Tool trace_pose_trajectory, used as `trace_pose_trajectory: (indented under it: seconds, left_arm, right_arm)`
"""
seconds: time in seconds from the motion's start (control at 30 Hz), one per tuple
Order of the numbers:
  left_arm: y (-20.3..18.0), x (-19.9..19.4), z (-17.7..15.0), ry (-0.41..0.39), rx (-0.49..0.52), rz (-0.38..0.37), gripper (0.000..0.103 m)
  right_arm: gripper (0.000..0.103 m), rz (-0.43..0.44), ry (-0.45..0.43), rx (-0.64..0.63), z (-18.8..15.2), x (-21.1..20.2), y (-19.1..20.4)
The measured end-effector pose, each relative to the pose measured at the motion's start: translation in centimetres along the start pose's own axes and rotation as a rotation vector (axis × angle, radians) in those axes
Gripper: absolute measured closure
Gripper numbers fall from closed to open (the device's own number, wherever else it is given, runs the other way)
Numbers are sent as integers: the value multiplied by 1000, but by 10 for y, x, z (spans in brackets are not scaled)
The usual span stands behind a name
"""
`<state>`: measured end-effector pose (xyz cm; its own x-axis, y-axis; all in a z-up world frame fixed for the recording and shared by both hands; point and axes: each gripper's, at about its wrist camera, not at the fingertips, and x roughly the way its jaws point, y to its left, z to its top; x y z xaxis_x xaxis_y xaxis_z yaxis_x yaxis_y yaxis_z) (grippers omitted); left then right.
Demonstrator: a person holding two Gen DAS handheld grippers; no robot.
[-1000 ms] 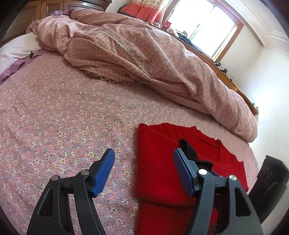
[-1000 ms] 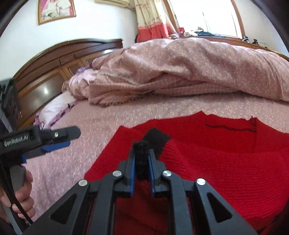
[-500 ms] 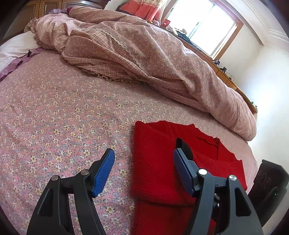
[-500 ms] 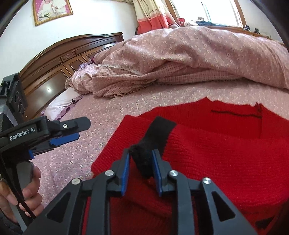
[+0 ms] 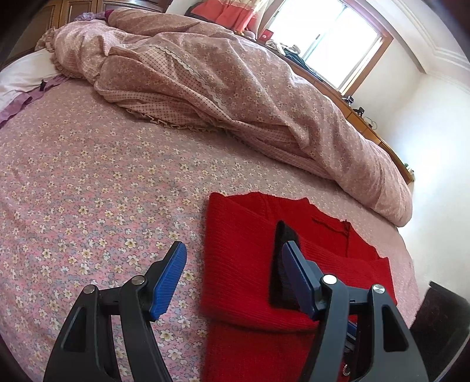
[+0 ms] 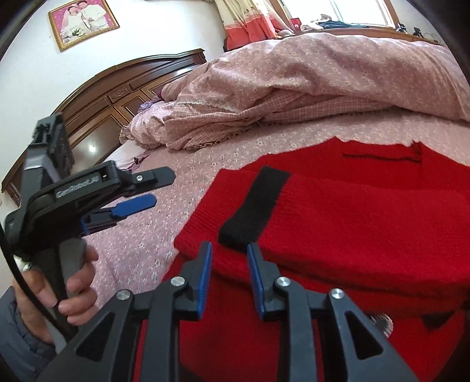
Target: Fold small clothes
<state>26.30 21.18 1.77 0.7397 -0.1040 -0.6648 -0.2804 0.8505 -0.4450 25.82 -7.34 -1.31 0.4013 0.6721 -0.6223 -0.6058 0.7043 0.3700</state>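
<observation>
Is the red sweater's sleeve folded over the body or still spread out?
Folded over: the sleeve with its black cuff lies across the red sweater.

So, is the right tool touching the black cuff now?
Apart: the right wrist view shows the right tool open, its fingertips just short of the black cuff.

Left gripper (image 6: 147,191) body reads "GenRobot.AI" (blurred, white lettering).

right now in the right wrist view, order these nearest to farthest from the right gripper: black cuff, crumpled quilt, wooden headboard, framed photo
From the right gripper:
1. black cuff, just ahead of the fingertips on the red sweater
2. crumpled quilt, across the bed
3. wooden headboard, far left
4. framed photo, on the wall above it
</observation>
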Motion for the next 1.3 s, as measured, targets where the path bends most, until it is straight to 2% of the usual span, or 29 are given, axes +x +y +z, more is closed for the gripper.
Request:
trace_pose_trajectory:
  seconds: [0.2, 0.33, 0.47, 0.53, 0.6, 0.7, 0.77, 0.8, 0.83, 0.9, 1.0, 1.03, 1.13, 1.2, 1.3]
  left_arm:
    - [-15, 1, -6, 7, 24, -27, 42]
    - [-29, 13, -8, 28, 19, -69, 42]
    - [-40, 36, -15, 64, 28, -71, 42]
    - [-41, 47, -21, 91, 31, -69, 42]
    - [-41, 60, -26, 128, 20, -65, 42]
    - [-42, 68, -26, 119, -15, -94, 42]
    - [-44, 69, -26, 108, -12, -97, 43]
    - [-45, 68, -27, 104, -5, -91, 52]
    - [-45, 68, -28, 107, 2, -91, 67]
    - [-50, 70, -30, 142, 19, -121, 82]
    - [-57, 74, -34, 160, 33, -113, 83]
    - [-60, 75, -36, 161, 45, -103, 82]
    - [-66, 76, -41, 166, 94, -88, 84]
    - [-71, 75, -44, 158, 124, -87, 87]
    - [-77, 74, -48, 139, 165, -65, 87]
  right_arm:
    - [77, -82, -12, 27, -17, -62, -37]
    - [77, -204, -23, 60, -29, -111, -80]
    - [77, -382, -44, 75, -37, -161, -139]
    - [77, -553, -48, 59, -42, -183, -173]
    - [77, -615, -51, 103, -43, -196, -200]
    - [77, -524, -91, 225, -34, -206, -227]
    - [77, -462, -108, 260, -27, -200, -231]
    - [77, -438, -110, 269, -25, -192, -231]
    - [77, -428, -102, 270, -21, -183, -231]
    - [77, -444, -80, 238, -20, -165, -225]
    - [77, -499, -59, 179, -22, -145, -216]
    - [86, -505, -62, 167, -23, -144, -217]
    - [97, -537, -82, 169, -22, -151, -220]
    - [99, -567, -83, 182, -22, -155, -225]
    - [99, -563, -77, 212, -25, -155, -234]
